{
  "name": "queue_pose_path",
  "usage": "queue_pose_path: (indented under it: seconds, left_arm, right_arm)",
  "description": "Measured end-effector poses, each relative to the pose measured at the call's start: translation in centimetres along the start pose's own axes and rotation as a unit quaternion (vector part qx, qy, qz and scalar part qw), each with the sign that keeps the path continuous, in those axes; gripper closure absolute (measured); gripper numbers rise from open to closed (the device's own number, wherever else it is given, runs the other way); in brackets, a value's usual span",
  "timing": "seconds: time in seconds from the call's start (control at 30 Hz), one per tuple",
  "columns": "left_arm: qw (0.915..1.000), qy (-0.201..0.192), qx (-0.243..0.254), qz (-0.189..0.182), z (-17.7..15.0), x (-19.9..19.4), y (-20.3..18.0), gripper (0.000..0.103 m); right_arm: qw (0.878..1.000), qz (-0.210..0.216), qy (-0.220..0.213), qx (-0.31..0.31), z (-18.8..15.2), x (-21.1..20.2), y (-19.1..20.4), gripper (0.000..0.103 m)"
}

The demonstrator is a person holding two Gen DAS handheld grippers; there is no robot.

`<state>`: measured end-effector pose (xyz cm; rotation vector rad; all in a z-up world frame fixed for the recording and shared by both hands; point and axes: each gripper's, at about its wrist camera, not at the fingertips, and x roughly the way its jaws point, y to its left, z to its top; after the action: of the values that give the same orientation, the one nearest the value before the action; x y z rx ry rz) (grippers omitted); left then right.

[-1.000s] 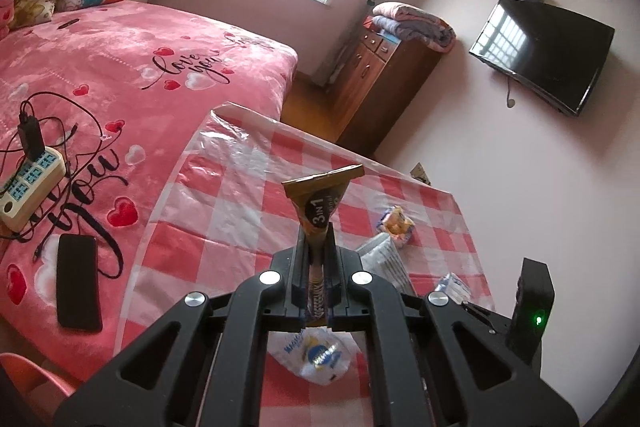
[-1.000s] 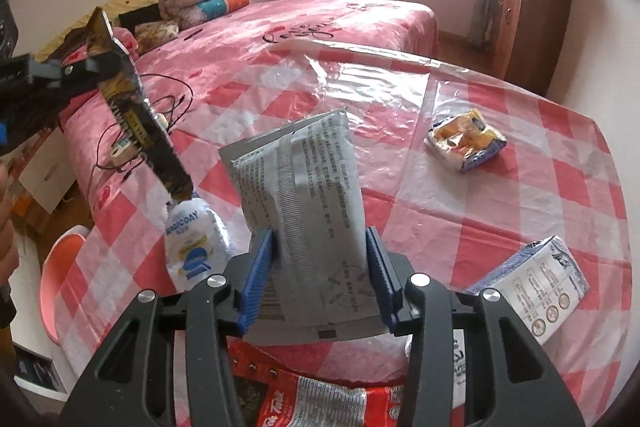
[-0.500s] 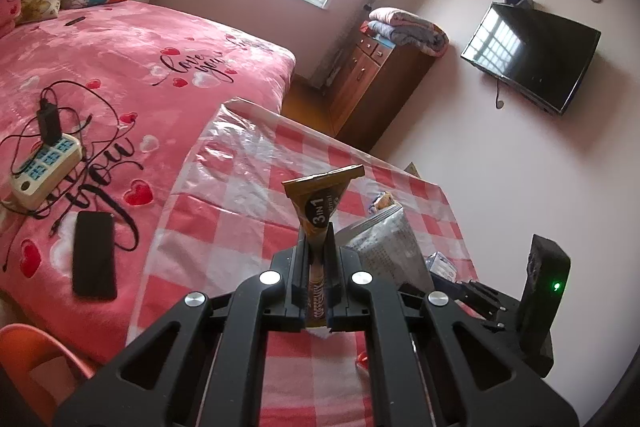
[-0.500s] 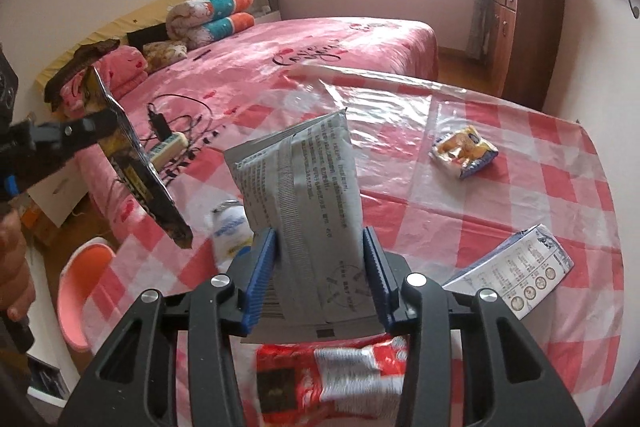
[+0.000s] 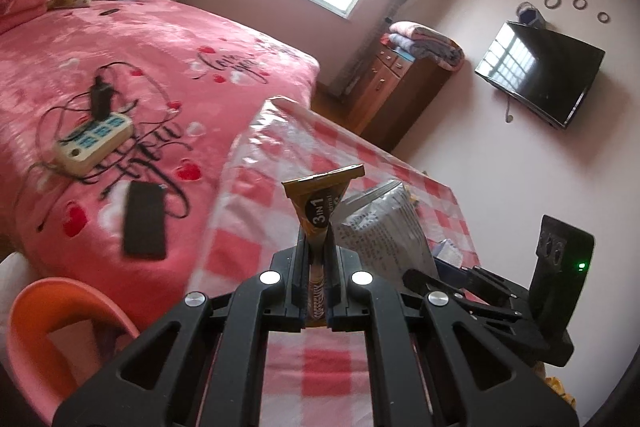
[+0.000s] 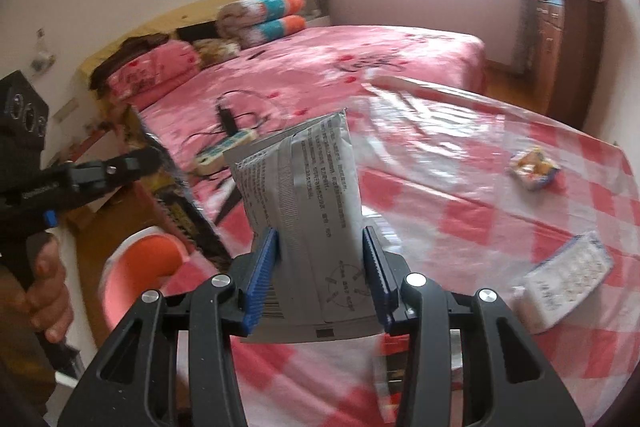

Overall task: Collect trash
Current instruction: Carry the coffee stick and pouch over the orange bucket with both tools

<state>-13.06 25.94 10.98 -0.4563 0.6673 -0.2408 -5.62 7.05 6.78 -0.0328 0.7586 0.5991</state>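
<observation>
My left gripper (image 5: pixel 316 255) is shut on a gold and brown "3in1" coffee sachet (image 5: pixel 320 203) that stands upright between its jaws. My right gripper (image 6: pixel 320 243) is shut on a grey printed packet (image 6: pixel 300 187), its blue pads pressing on both sides. Both hang over the near left edge of the red-checked table (image 6: pixel 460 219). In the right wrist view a hand holds the left gripper (image 6: pixel 156 155) at the left, its sachet (image 6: pixel 176 195) hanging blurred. The left wrist view shows the right gripper (image 5: pixel 432 269) and its packet (image 5: pixel 384 227) just to the right.
An orange-pink bin (image 5: pixel 52 327) (image 6: pixel 140 267) stands on the floor between bed and table. A yellow snack wrapper (image 6: pixel 532 167) and a white-blue packet (image 6: pixel 568 283) lie on the table. The pink bed (image 5: pixel 140 59) carries a power strip (image 5: pixel 92 143) and a phone (image 5: pixel 144 219).
Both grippers have carried their wrappers leftward across the table toward its edge by the bed. The orange-pink bin has come into view below them. Both grips are unchanged.
</observation>
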Motion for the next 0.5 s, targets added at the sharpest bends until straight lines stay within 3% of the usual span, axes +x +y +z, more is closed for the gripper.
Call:
queue_pose_path:
  seconds: [0.3,0.5]
  left_arm:
    - [0.9968,-0.004,-0.047,0.065,-2.6,-4.6,6.7,0.096]
    - [0.9880,0.001,-0.096,0.121,-5.1,-7.4,12.8,0.096]
  right_arm:
    - [0.994,0.081,0.038,-0.070,0.6,3.2,9.7,0.059]
    - [0.983,0.129,0.078,-0.100,0.1,6.9,15.1,0.059]
